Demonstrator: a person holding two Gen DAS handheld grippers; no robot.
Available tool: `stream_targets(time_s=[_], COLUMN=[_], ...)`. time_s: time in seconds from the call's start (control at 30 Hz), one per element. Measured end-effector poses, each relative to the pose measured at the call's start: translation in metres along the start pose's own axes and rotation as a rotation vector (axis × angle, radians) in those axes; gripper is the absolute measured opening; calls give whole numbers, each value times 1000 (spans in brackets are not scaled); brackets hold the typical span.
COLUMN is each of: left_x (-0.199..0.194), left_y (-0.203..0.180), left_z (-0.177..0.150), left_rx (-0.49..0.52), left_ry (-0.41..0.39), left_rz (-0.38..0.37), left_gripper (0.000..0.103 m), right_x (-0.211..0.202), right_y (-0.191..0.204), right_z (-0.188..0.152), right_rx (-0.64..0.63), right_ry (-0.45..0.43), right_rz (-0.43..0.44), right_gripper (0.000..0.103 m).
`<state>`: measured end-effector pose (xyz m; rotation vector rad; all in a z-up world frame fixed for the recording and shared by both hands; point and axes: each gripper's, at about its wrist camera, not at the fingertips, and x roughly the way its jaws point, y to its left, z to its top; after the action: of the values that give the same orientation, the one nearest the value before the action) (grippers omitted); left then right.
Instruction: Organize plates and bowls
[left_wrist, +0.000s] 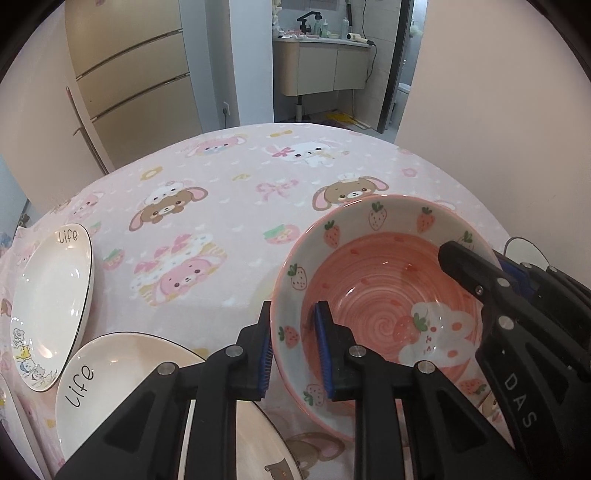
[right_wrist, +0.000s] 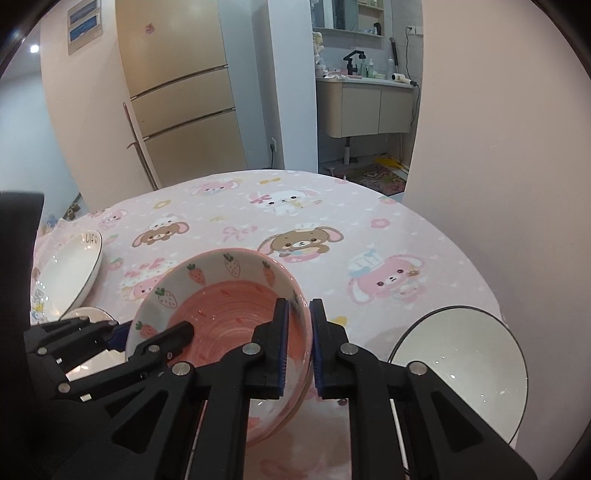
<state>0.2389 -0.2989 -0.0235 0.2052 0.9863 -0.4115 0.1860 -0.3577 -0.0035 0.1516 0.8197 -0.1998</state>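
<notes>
Pink and strawberry-printed, the bowl (left_wrist: 380, 295) sits toward the near right of the bench (left_wrist: 229, 177), which is covered by a pink cloth with cartoon bunnies and bears. Both claws grip it at once. The left claw (left_wrist: 295, 350) straddles the bowl's near-left rim, one blue pad (left_wrist: 323, 347) inside and the other outside, clamped on the wall. The right claw (right_wrist: 297, 343) pinches the opposite rim the same way, its pads tight together on the thin edge. In the right wrist view the bowl looks tilted, its far rim higher than the near one.

Left of the bowl lie two white plates lettered "life": one white plate (left_wrist: 51, 310) near the bench's left edge and a cream plate (left_wrist: 122, 384) just beside it, partly under the left claw. A white bowl (right_wrist: 461, 369) with a dark rim stands to the right of the pink bowl, apart from it.
</notes>
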Motion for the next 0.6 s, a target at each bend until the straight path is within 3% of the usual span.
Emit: stream_targets(time_s=[0.1, 0.3, 0.4, 0.57, 0.6], left_x=[-2, -28, -35, -32, -30], left_y=[2, 8, 16, 20, 20], left_z=[0, 4, 7, 7, 6], left_rx=[-7, -21, -71, -77, -70], left_ry=[-2, -84, -89, -64, -45], left_rz=[-8, -33, -76, -73, -78], left_gripper=[23, 23, 23, 22, 13], right_x=[0, -8, -15, -14, -12], right_y=[-2, -15, -18, -20, -20], right_z=[0, 2, 3, 5, 4], right_rx=[3, 56, 71, 80, 75], right_ry=[0, -25, -54, -27, -17], right_rz=[6, 79, 93, 111, 109], right_gripper=[11, 11, 11, 5, 5])
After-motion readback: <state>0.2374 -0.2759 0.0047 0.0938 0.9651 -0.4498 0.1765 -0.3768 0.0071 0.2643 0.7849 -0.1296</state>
